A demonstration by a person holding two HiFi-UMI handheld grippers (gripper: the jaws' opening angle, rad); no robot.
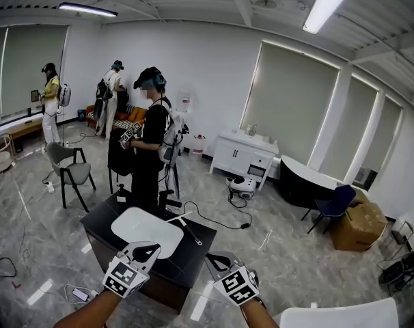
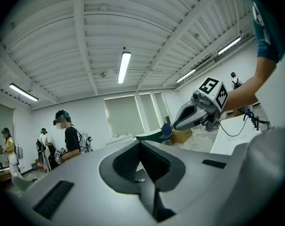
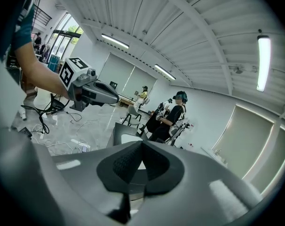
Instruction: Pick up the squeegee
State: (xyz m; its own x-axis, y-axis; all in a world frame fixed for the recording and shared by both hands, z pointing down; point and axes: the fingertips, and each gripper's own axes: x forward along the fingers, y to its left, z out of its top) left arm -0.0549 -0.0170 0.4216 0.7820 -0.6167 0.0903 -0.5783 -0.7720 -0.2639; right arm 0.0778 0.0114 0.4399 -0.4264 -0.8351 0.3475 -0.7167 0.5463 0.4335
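Observation:
The squeegee [image 1: 190, 228], a pale blade on a dark handle, lies on the black table [image 1: 193, 255], just right of a white board [image 1: 147, 229]. Both grippers hover at the table's near edge, short of the squeegee. My left gripper [image 1: 147, 251] is over the board's near corner, and its jaws meet at the tip with nothing between them [image 2: 141, 144]. To the right of the table's near corner, my right gripper [image 1: 216, 259] is shut and empty [image 3: 142, 143]. Each gripper view shows the other gripper: the right gripper [image 2: 177, 125] and the left gripper [image 3: 115, 98].
A person in black [image 1: 151, 139] stands right behind the table, beside a grey chair [image 1: 68, 171]. Two more people stand at the back left. A white cabinet [image 1: 244, 154], a blue chair [image 1: 335, 206], cardboard boxes [image 1: 358, 225] and floor cables [image 1: 221, 219] lie to the right.

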